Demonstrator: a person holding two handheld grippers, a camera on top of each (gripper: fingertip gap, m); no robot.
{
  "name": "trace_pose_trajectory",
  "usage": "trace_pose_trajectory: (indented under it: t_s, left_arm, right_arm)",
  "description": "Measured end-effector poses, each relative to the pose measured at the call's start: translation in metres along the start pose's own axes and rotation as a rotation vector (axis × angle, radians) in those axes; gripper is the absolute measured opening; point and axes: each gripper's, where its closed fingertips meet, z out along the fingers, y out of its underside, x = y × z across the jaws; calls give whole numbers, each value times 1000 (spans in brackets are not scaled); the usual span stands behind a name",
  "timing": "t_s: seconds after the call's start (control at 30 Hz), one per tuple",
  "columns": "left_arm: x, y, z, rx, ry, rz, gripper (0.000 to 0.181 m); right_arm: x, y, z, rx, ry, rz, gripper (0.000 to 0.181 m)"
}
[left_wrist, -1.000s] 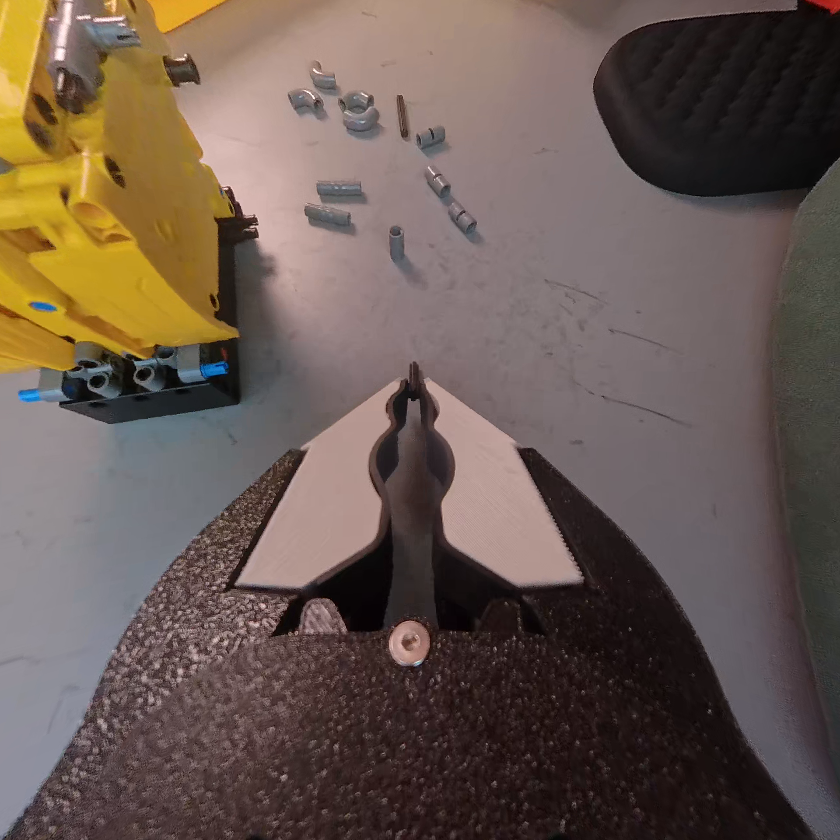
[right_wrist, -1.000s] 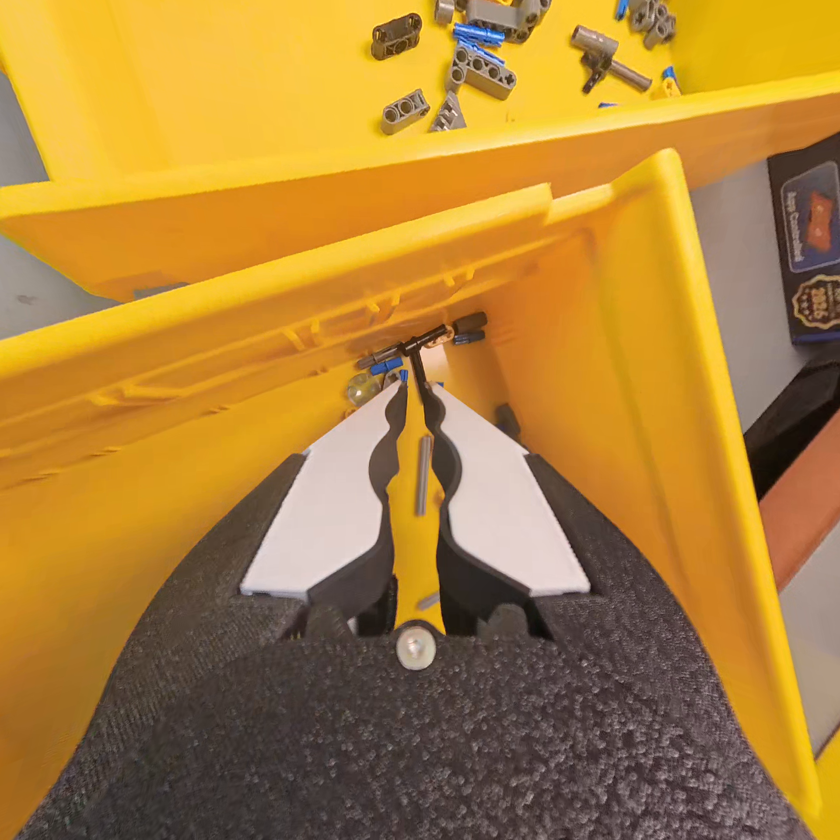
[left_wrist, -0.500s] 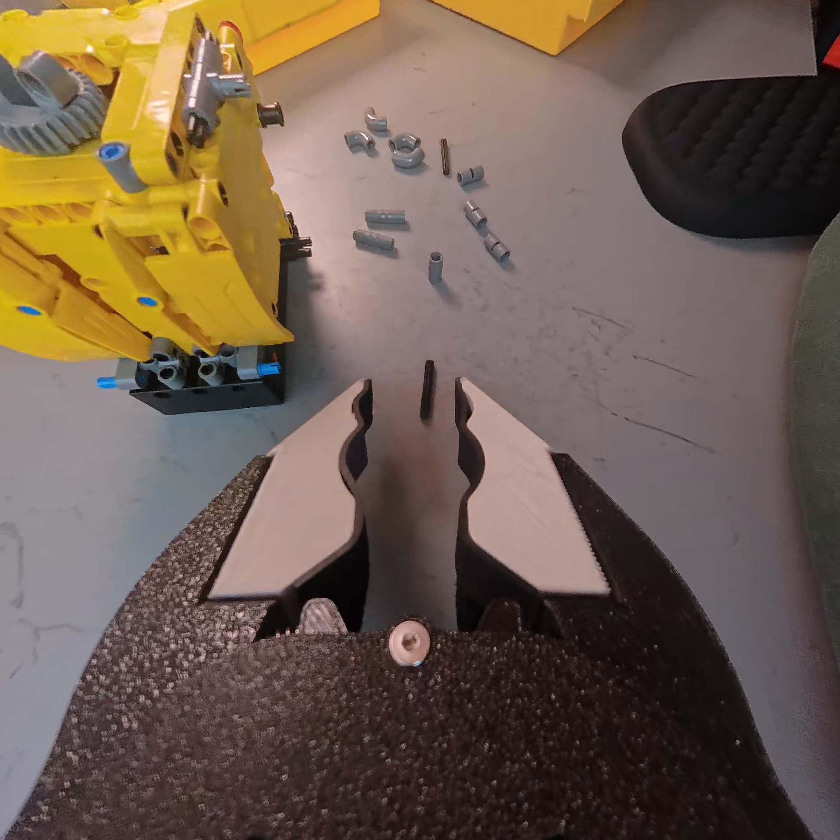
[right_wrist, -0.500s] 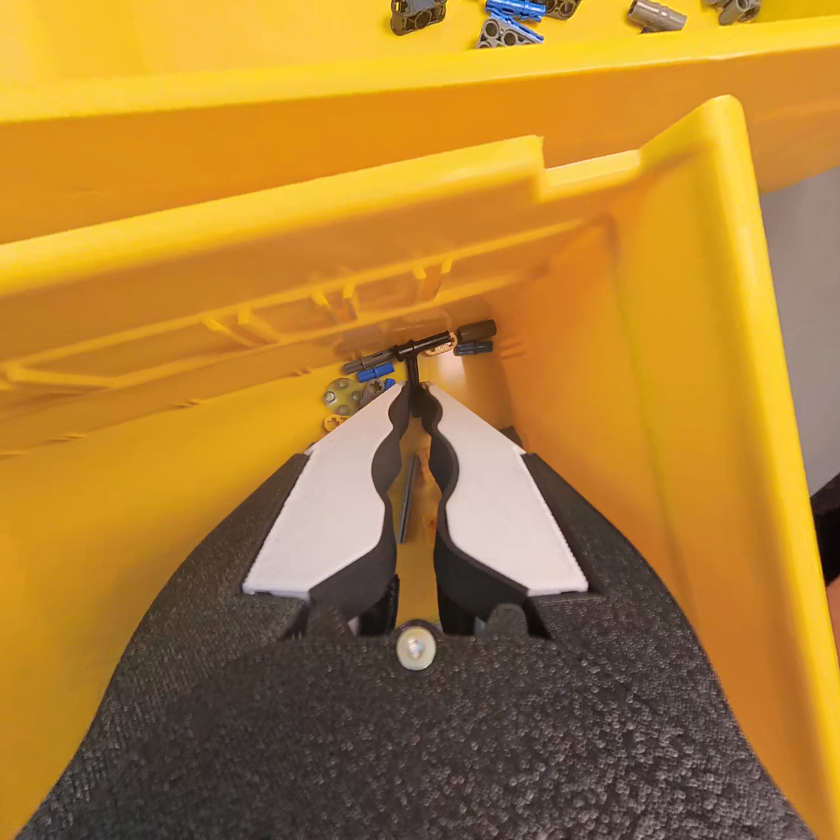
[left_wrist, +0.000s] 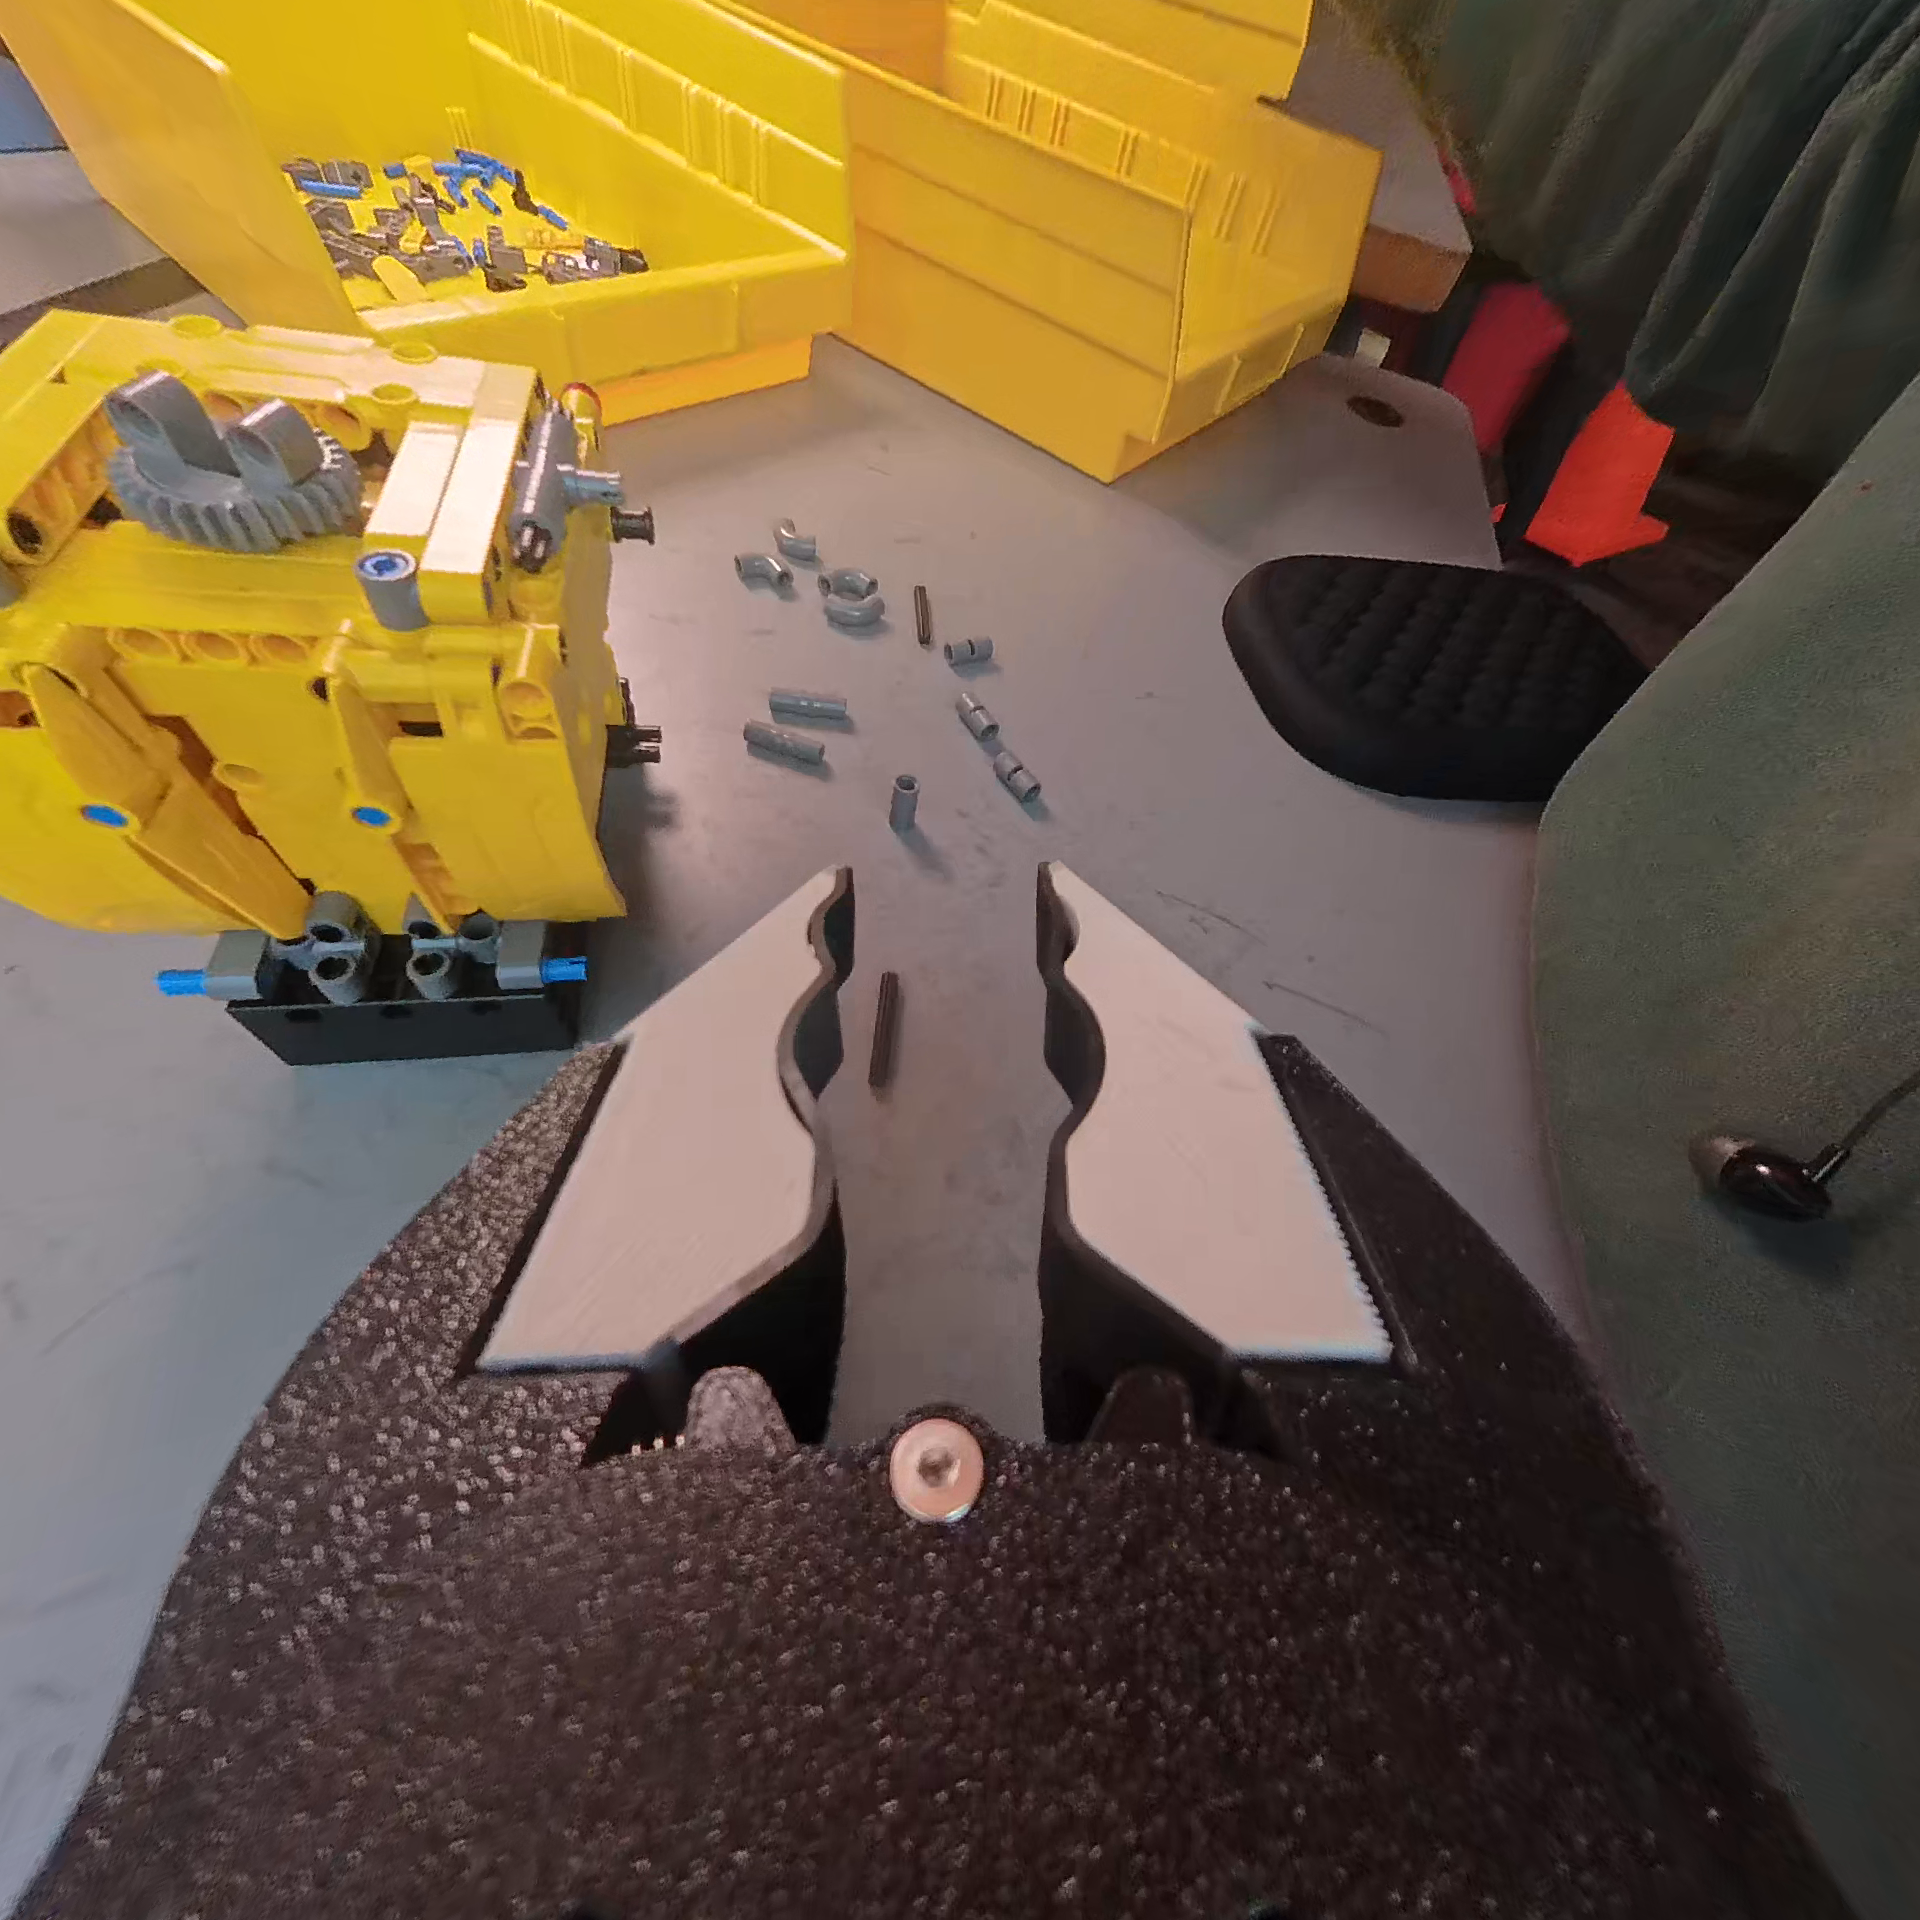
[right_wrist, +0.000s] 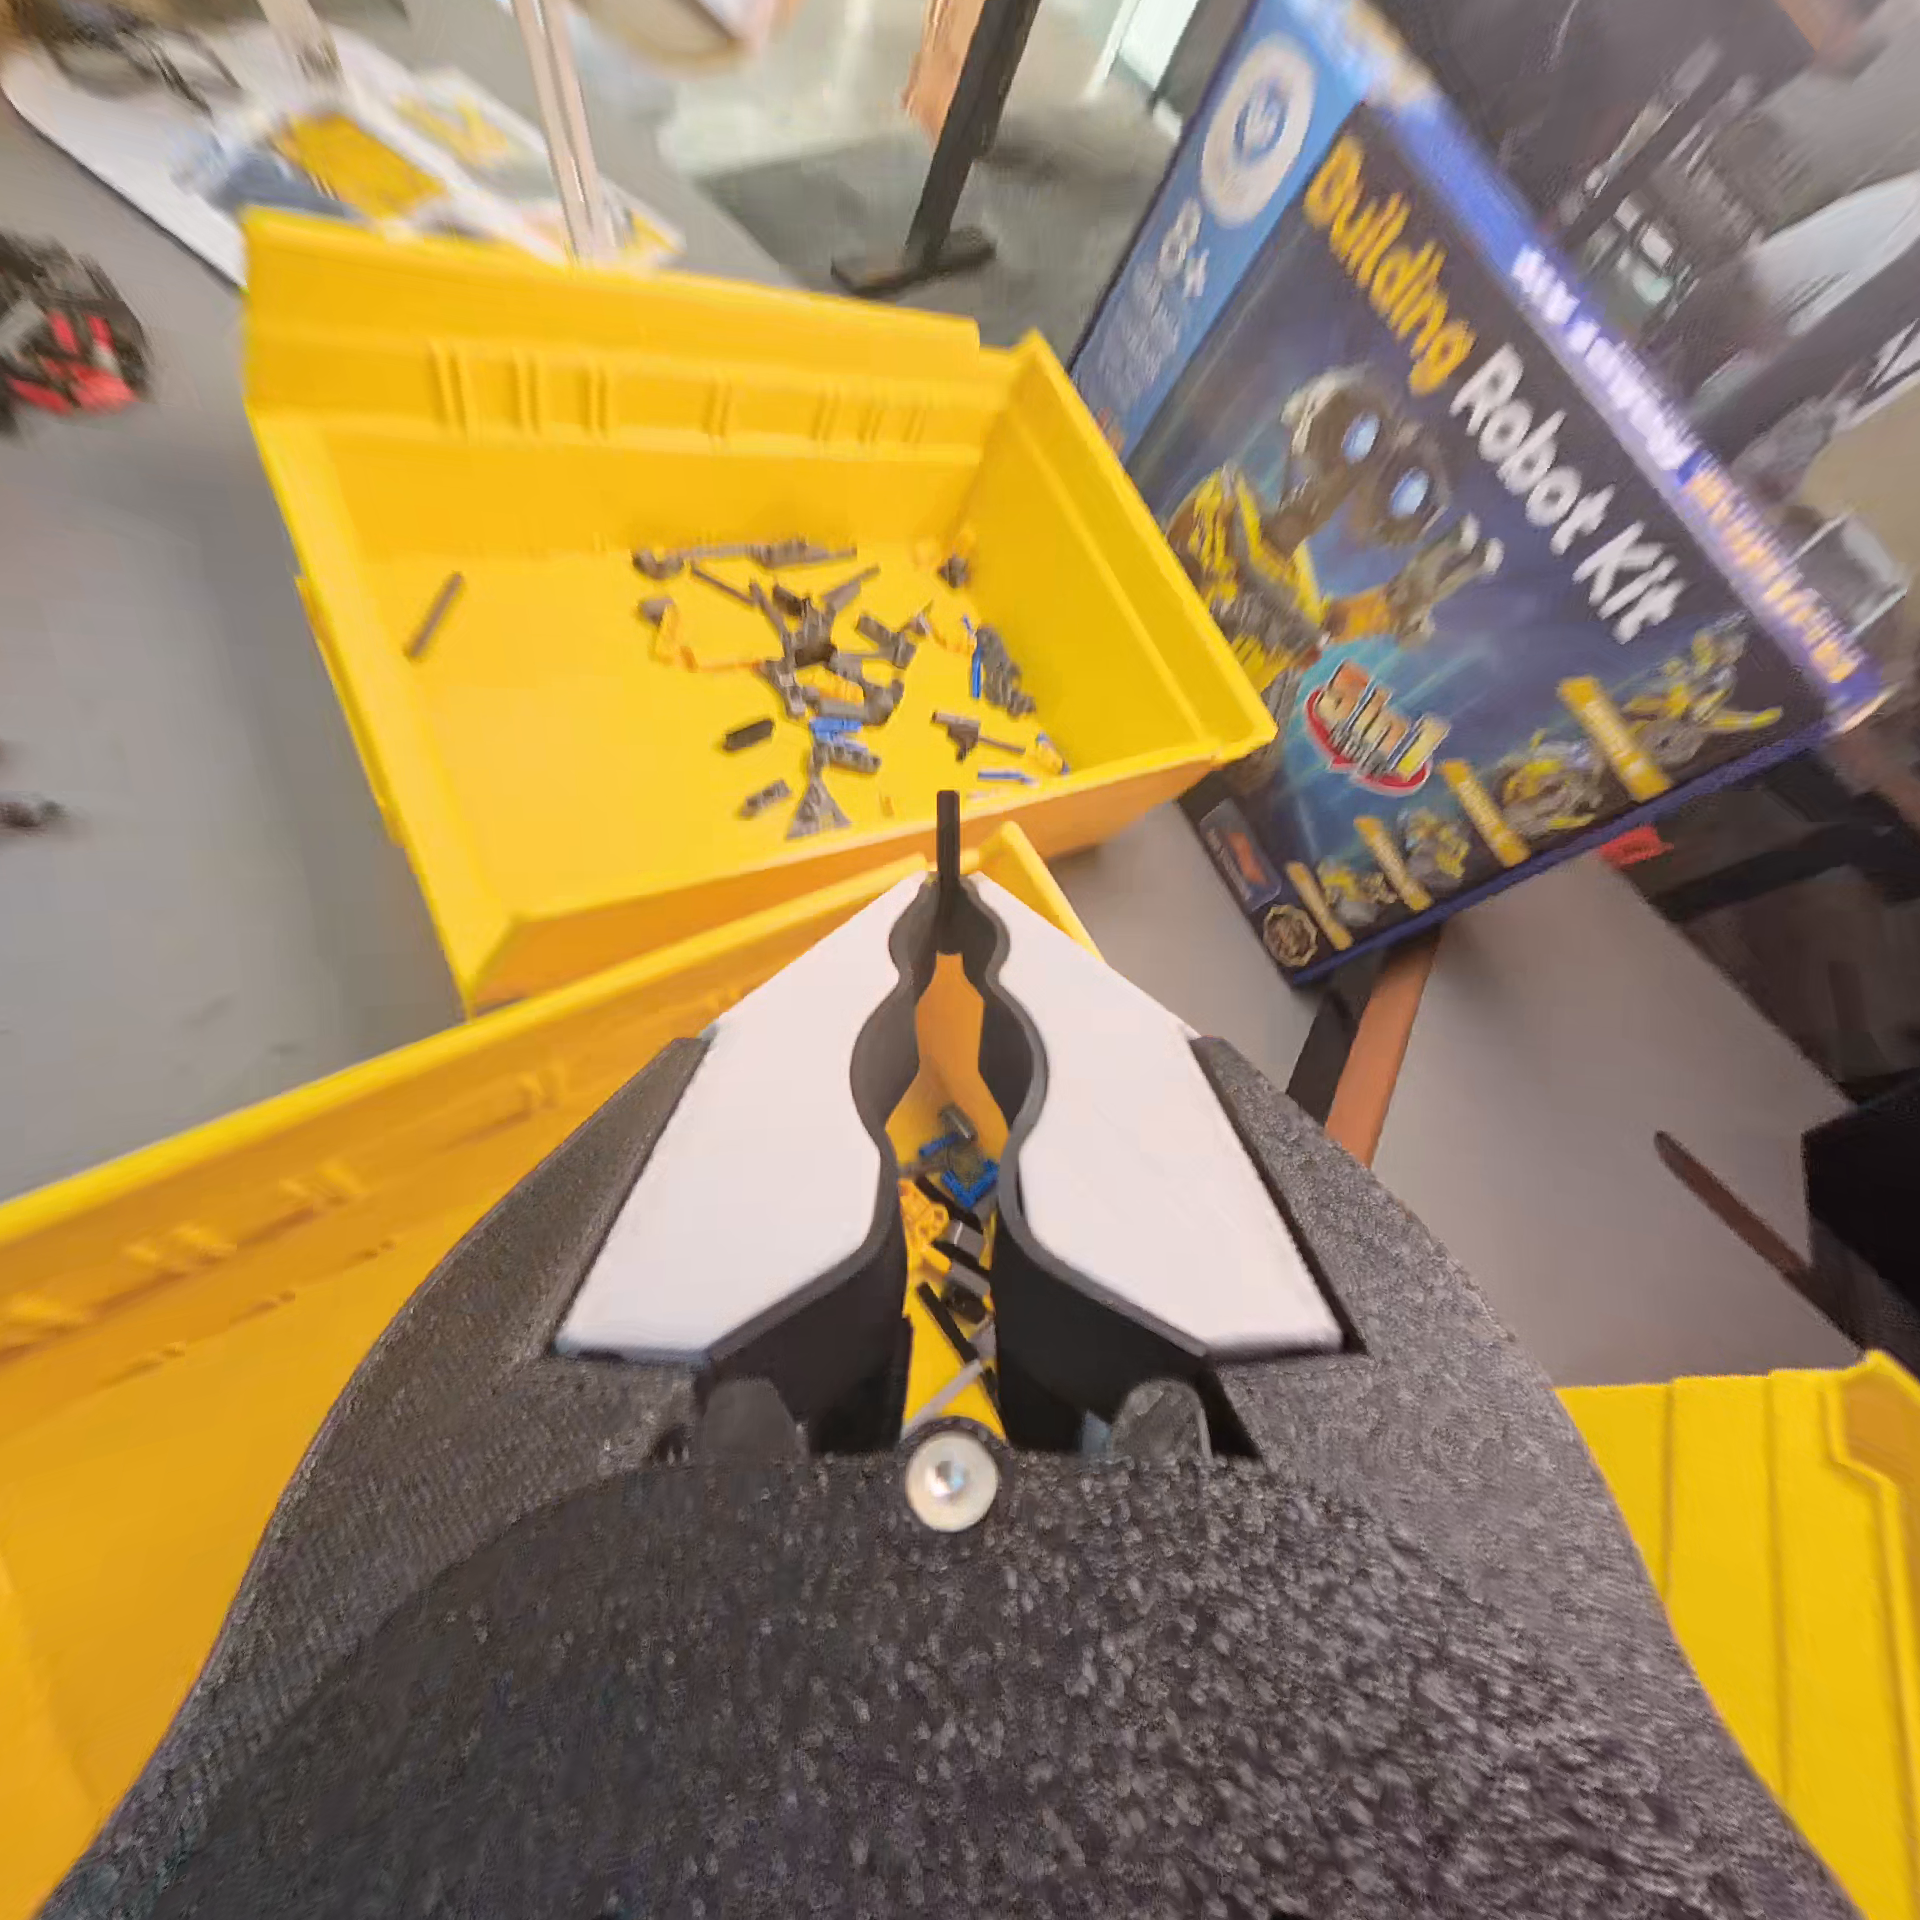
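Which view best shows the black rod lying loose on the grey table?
The left wrist view: the black rod lies sharp and unobstructed on the grey table between the open left gripper fingers. The right wrist view shows nothing of it, only yellow bins.

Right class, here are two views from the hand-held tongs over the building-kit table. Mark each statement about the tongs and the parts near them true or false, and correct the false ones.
1. The left tongs are open. True.
2. A black axle lies on the table between the left fingers. True.
3. The right tongs are empty. False: they pinch a thin black axle piece at their tips.
4. The small grey connector pieces sit inside a yellow bin. False: they lie loose on the table beside the yellow model.
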Motion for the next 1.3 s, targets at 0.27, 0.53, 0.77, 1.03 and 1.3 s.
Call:
trace_pose_trajectory:
  t_s: [0.27,0.53,0.77,1.03,1.3]
  left_arm:
    - [21,-18,9,108,67,-40,32]
    - [36,-30,10,165,100,-24,27]
    - [35,-31,6,174,76,4,20]
    - [38,-20,12,111,81,43,4]
    - [30,-15,3,34,58,130,3]
  right_arm:
    - [-173,-107,-66,253,-158,-224,3]
    - [-341,-113,-40,313,-429,-365,3]
    - [-398,-103,-25,340,-487,-490,3]
    - [-417,-99,-26,356,-539,-508,3]
    - [-405,-97,-27,357,-506,-476,8]
